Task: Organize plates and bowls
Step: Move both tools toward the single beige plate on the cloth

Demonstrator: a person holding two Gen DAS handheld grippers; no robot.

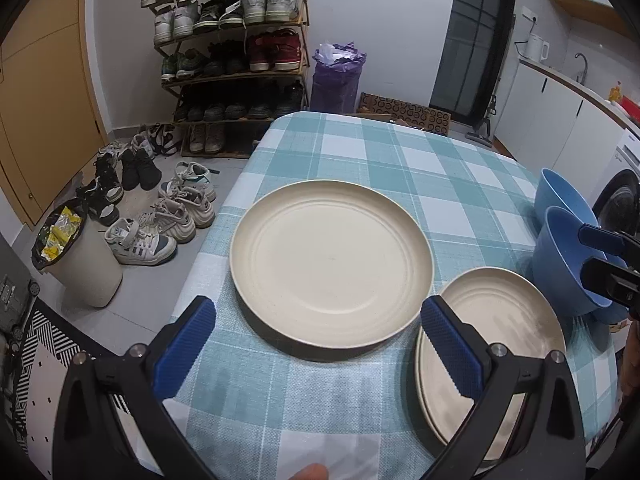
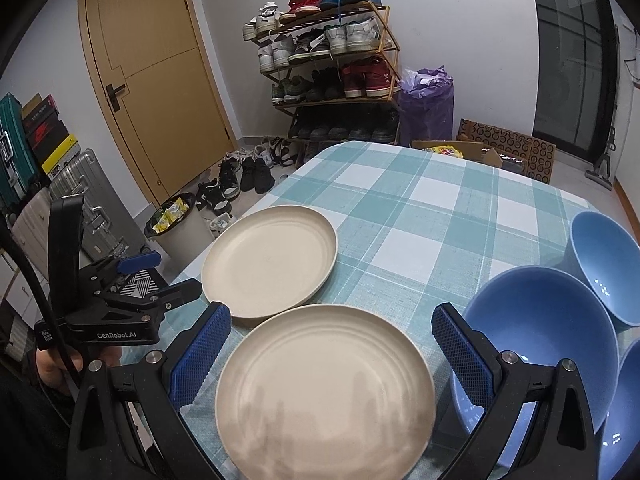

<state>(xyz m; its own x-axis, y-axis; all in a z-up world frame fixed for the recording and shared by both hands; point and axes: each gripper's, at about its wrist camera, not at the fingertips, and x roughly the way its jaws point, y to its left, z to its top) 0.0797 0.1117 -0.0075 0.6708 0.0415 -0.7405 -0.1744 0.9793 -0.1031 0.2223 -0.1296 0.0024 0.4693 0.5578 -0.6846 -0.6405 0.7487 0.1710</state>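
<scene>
**Ana:** Teal-and-white checked cloth covers the table (image 1: 360, 148), with a loaded shoe rack (image 1: 232, 60) against the far wall, a purple bag (image 1: 338, 76) beside it, loose sneakers on the floor and a wooden door (image 2: 148, 76) to the left. Where are the dishes?

**Ben:** One cream plate (image 1: 331, 268) lies alone at the table's left side, just ahead of the left gripper (image 1: 316, 344). To its right and nearer sits a stack of cream plates (image 1: 504, 320); from the left wrist view two rims show one above the other. Farther right are the blue bowls (image 2: 540, 340); the right wrist view shows three, one at the far right and one cut off by the near right edge.

**Ana:** And the grippers?

**Ben:** The left one is spread wide and grips nothing; its right finger overlaps the stack's left rim in the picture, though I can't tell whether it touches. The right gripper (image 2: 332, 348) is likewise spread wide, its blue pads on either side of the stack's far half, the top plate (image 2: 326, 392) between them, with no contact that I can see.

**Ana:** Anything else?

**Ben:** A white waste bin (image 1: 84, 252) stands on the floor left of the table, suitcases (image 2: 76, 196) near the door, and a kitchen counter with an electric kettle (image 1: 536, 46) at far right.
</scene>
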